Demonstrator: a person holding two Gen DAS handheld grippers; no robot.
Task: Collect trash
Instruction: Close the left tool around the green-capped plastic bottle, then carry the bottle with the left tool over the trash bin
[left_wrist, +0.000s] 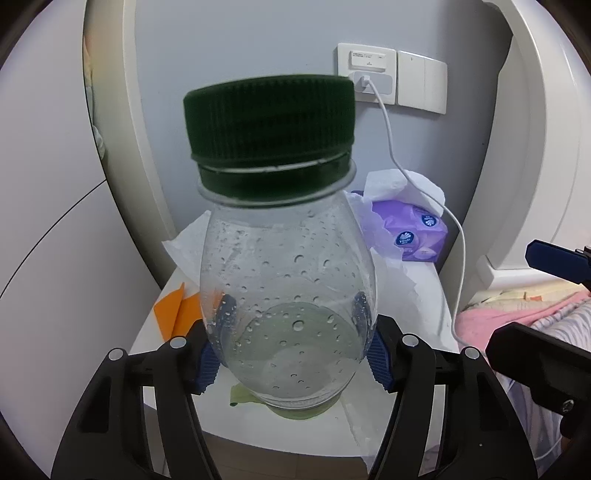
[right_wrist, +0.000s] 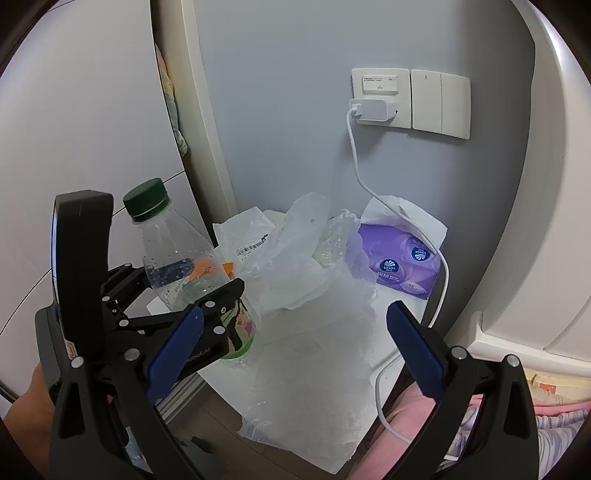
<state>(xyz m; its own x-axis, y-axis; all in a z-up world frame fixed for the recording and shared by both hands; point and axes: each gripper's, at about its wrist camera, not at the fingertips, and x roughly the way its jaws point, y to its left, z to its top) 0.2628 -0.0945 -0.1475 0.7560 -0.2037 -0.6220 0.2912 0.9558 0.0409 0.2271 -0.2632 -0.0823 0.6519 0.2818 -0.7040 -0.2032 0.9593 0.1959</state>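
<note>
Blue pads (left_wrist: 376, 356) of my left tongs (left_wrist: 291, 354) are closing on the bottle (left_wrist: 288, 280); right tongs (right_wrist: 295, 347) are gaping empty (plastic bag (right_wrist: 314, 332) and wrappers still littering the tabletop (right_wrist: 395, 302)).

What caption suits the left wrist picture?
Left gripper closed on a clear bottle with a green cap.

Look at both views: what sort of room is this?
Probably a bedroom: a small white bedside table, pink bedding beside it, and a charger plugged into the wall above a tissue pack.
</note>
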